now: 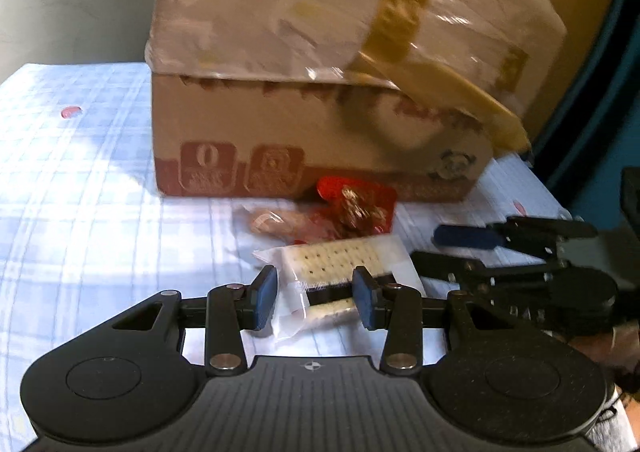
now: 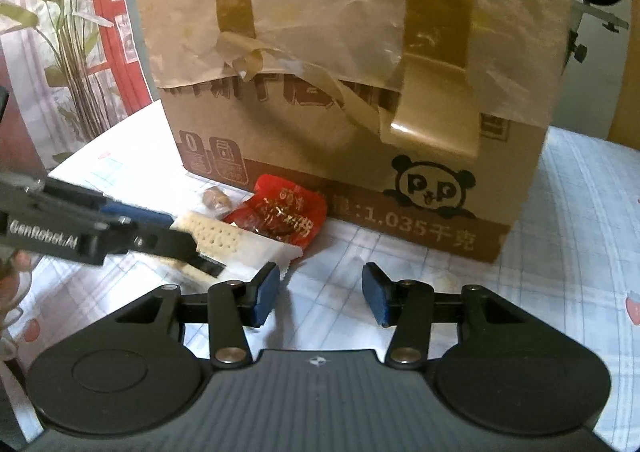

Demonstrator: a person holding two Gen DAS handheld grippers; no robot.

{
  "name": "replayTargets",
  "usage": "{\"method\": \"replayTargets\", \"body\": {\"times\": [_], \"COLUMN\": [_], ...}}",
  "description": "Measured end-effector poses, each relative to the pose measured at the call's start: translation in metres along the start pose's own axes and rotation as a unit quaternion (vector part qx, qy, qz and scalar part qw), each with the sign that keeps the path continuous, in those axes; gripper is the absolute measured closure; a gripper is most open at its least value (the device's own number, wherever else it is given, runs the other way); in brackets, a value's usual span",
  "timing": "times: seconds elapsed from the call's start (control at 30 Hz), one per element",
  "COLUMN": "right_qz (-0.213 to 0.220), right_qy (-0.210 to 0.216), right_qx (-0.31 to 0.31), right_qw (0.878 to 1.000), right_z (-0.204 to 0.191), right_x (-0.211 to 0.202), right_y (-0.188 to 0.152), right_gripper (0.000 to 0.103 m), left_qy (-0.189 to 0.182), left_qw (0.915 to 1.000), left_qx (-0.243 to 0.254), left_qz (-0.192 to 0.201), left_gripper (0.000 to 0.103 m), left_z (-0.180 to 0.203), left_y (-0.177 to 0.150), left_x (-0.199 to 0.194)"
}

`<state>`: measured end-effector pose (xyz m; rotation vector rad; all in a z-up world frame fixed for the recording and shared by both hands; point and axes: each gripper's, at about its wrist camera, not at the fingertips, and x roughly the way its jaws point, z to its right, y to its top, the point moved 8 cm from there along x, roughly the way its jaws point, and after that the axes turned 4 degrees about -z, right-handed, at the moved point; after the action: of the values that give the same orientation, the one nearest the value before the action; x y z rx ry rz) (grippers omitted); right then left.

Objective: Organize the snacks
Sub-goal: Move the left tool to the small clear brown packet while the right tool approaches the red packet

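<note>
A clear-wrapped cracker packet (image 1: 336, 260) (image 2: 224, 240) lies on the checked tablecloth in front of a cardboard box (image 1: 280, 124) (image 2: 320, 140). My left gripper (image 1: 316, 298) (image 2: 172, 236) is shut on it, a blue pad against each side of its near end. Behind it lie a red snack packet (image 1: 356, 204) (image 2: 288, 212) and a small clear-wrapped brown snack (image 1: 268, 222) (image 2: 216, 200), both against the foot of the box. My right gripper (image 2: 320, 300) (image 1: 444, 250) stands open just right of the crackers, with only cloth between its pads.
The box is draped in plastic film with loose strips of brown tape (image 2: 432, 64) hanging down its front. The blue-checked cloth (image 1: 80, 192) stretches away to the left. A leafy plant (image 2: 60, 32) and a red frame (image 2: 108, 12) stand beyond the table's far left edge.
</note>
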<state>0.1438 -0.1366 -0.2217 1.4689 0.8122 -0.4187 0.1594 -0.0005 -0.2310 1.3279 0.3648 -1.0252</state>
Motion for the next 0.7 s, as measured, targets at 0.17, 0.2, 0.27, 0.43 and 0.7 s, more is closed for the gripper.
{"method": "replayTargets", "body": {"times": [0.17,0.2,0.27,0.43,0.7], "right_qz": [-0.011,-0.013,-0.018,-0.023,0.015], "right_qy": [0.015,0.018,0.022,0.029,0.029], "right_qx": [0.008,0.009,0.01,-0.003,0.004], "right_qw": [1.0,1.0,1.0,0.999,0.999], "right_z": [-0.001,-0.001,-0.003,-0.005,0.007], "right_x": [-0.014,-0.017,-0.023,-0.028,-0.021], "right_y": [-0.013,-0.015,-0.019,-0.021,0.016], "right_gripper": [0.053,0.054,0.055,0.055,0.055], "left_qy": [-0.009,-0.012,-0.017,-0.023,0.006], "left_qw": [0.9999,0.9998,0.9997,0.9995,0.9991], "left_qx": [0.005,0.005,0.006,0.002,-0.019], "left_qz": [-0.011,-0.014,-0.017,-0.022,0.038], "left_gripper": [0.059,0.059,0.059,0.059,0.058], "left_z": [0.018,0.02,0.022,0.024,0.004], "left_y": [-0.015,-0.017,-0.021,-0.029,0.007], "left_x": [-0.001,-0.002,-0.005,-0.01,-0.031]}}
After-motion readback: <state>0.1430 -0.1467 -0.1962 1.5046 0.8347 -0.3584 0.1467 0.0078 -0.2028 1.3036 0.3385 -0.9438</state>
